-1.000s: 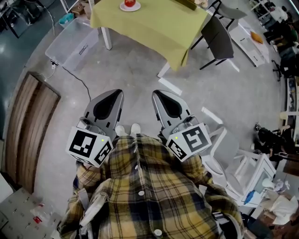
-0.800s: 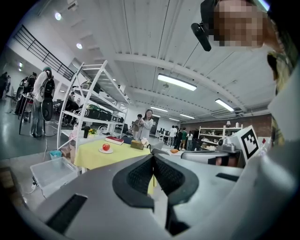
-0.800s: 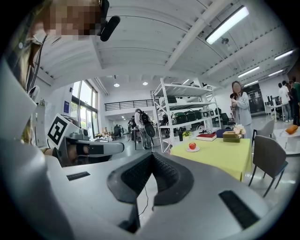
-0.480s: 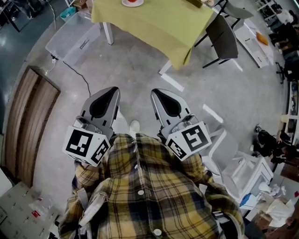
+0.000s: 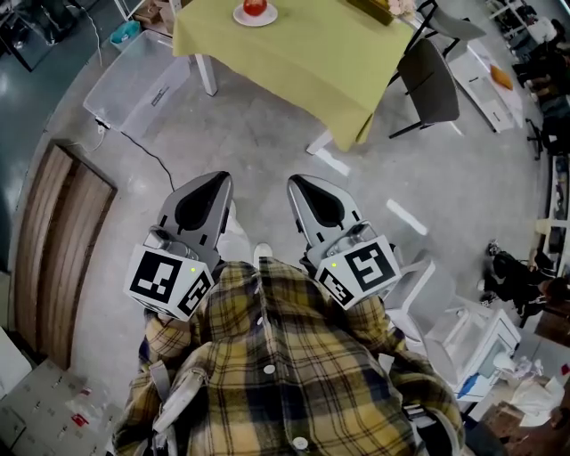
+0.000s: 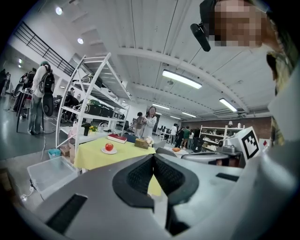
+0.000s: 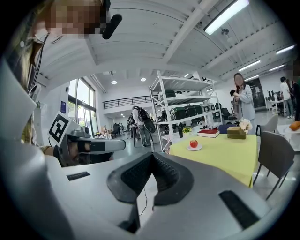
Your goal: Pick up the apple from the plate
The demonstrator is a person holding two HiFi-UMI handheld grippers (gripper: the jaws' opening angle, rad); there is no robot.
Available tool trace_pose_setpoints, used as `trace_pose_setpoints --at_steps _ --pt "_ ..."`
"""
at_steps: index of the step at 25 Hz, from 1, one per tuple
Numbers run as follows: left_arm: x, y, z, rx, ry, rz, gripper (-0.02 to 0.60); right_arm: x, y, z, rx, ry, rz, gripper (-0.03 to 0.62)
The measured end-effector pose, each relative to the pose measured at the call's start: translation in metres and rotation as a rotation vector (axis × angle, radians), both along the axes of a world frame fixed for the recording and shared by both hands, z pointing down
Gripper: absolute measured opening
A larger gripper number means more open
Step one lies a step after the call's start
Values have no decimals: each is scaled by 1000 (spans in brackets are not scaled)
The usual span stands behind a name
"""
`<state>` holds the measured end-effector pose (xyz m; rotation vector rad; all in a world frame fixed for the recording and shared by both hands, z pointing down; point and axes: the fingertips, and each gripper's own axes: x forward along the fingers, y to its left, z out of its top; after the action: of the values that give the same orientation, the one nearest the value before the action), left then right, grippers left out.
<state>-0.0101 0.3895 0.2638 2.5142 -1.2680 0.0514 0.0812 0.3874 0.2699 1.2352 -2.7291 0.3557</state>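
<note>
A red apple (image 5: 254, 7) sits on a small white plate (image 5: 256, 18) on the table with the yellow-green cloth (image 5: 303, 53), at the top edge of the head view. Both grippers are held side by side close to the person's body, over bare floor and far short of the table. The left gripper (image 5: 216, 179) is shut with nothing in it, and so is the right gripper (image 5: 297, 182). The apple (image 6: 109, 146) shows small and distant in the left gripper view, left of the left gripper (image 6: 153, 156). In the right gripper view the apple (image 7: 193, 143) lies right of the right gripper (image 7: 151, 154).
A dark grey chair (image 5: 426, 78) stands at the table's right corner. A clear plastic bin (image 5: 138, 78) with a cable lies on the floor to the table's left. A red book (image 6: 117, 138) and a box (image 6: 141, 143) lie behind the plate. A white shelf rack (image 6: 89, 101) and several people stand beyond.
The person has stepped toward the table, and the table and floor marks have shifted down in the head view. Both grippers stay shut in the same pose.
</note>
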Motion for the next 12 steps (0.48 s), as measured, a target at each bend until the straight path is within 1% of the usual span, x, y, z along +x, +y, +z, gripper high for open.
trace_pose_setpoints --at_steps 8,12 --pt "-33 -74 -8 19 -1 60 6 -38 -68 -4 15 10 45 -3" --pt "-50 -102 -7 22 1 90 7 -55 -96 -6 23 14 71 -3"
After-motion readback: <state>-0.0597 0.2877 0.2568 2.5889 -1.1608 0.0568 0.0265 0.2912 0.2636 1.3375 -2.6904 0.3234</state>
